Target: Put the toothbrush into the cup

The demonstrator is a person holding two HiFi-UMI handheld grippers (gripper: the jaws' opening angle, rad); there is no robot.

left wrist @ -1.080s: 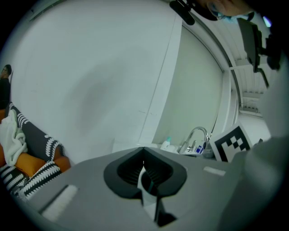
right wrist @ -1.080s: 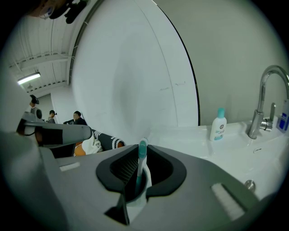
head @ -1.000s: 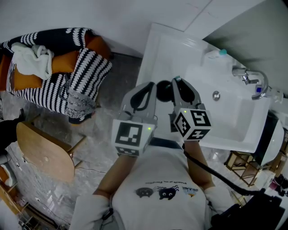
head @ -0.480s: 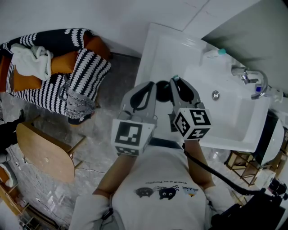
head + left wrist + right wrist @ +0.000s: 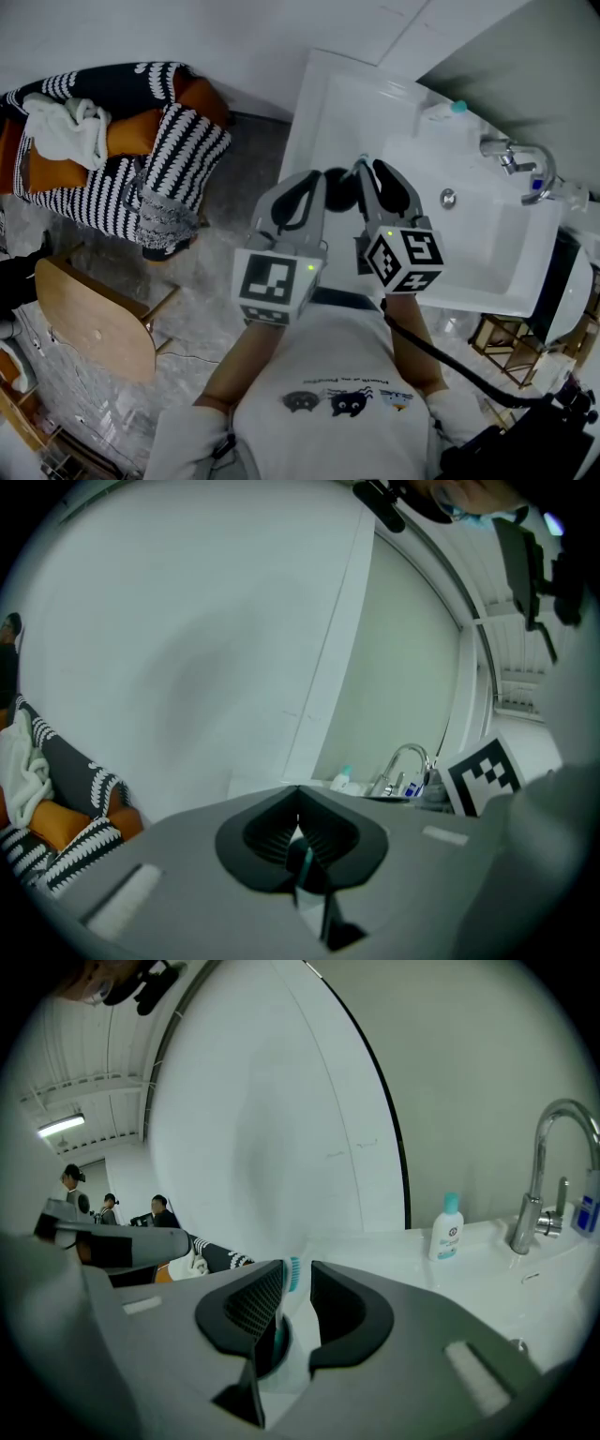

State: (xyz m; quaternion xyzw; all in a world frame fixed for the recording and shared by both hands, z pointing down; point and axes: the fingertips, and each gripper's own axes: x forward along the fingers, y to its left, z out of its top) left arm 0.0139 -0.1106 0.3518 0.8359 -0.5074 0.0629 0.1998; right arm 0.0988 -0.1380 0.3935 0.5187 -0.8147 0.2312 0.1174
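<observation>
My right gripper (image 5: 380, 173) is held over the near edge of the white counter (image 5: 337, 103), shut on a white toothbrush (image 5: 364, 162) with a teal head. In the right gripper view the toothbrush (image 5: 292, 1276) stands along the jaws of the right gripper (image 5: 298, 1283), leaning on the left one. My left gripper (image 5: 302, 184) is close beside it on the left. In the left gripper view the jaw tips of the left gripper (image 5: 298, 789) meet. A small dark and teal piece shows low in their hollow. A dark round shape (image 5: 339, 186) sits between the two grippers. I cannot tell whether it is the cup.
A white sink basin (image 5: 473, 239) with a chrome tap (image 5: 523, 157) lies to the right, and a small teal-capped bottle (image 5: 448, 110) stands on the counter behind it. A striped sofa with cushions (image 5: 178, 141) and a wooden stool (image 5: 94, 323) stand on the floor to the left.
My right gripper has shifted slightly to the right and turned a little. The left gripper has stayed where it was.
</observation>
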